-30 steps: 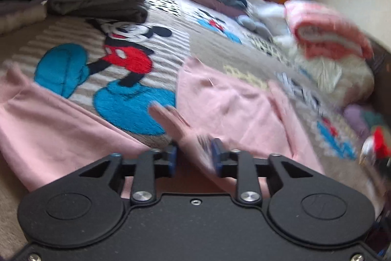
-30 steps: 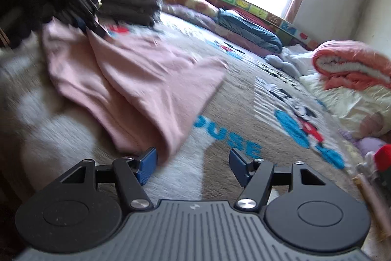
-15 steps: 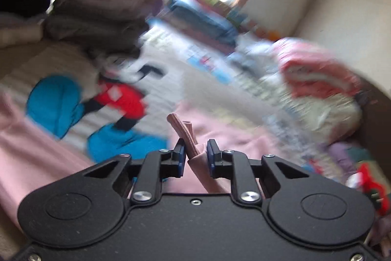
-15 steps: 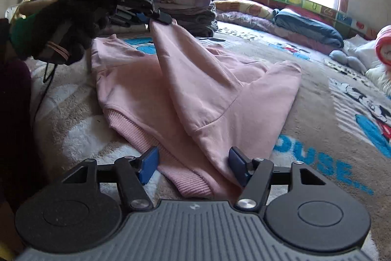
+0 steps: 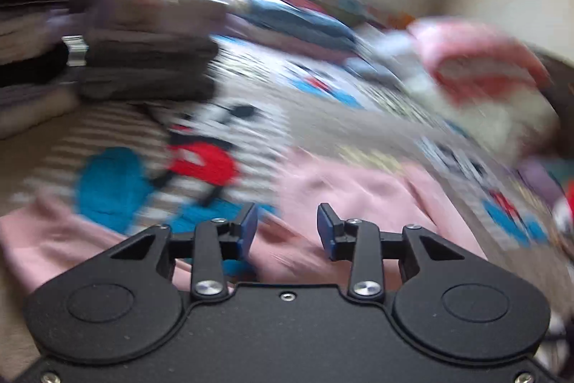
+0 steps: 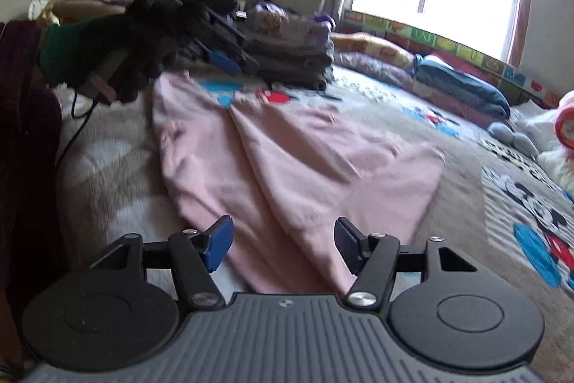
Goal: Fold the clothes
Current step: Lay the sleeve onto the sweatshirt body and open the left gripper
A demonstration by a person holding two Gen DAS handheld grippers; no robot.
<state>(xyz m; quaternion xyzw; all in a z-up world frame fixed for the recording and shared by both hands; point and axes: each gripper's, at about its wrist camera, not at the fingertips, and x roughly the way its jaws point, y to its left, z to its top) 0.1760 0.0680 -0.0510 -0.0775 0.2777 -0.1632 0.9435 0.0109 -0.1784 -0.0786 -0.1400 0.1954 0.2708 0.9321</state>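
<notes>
Pink garment point(image 6: 297, 164) spread flat on Mickey Mouse blanket point(image 6: 502, 203), hem between wide-apart fingers of right gripper point(image 6: 283, 244). Left gripper point(image 5: 283, 228) likewise spread, gripping nothing, above cloth at 10 o'clock. Bare blanket toward 3 o'clock. Folded clothes stack point(image 6: 290, 52) beyond at 12.

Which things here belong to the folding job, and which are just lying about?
In the job: pink garment, left gripper open, right gripper open.

Lying about: stack of folded clothes, Mickey Mouse blanket, rolled red-and-white quilt, blue pillow.
</notes>
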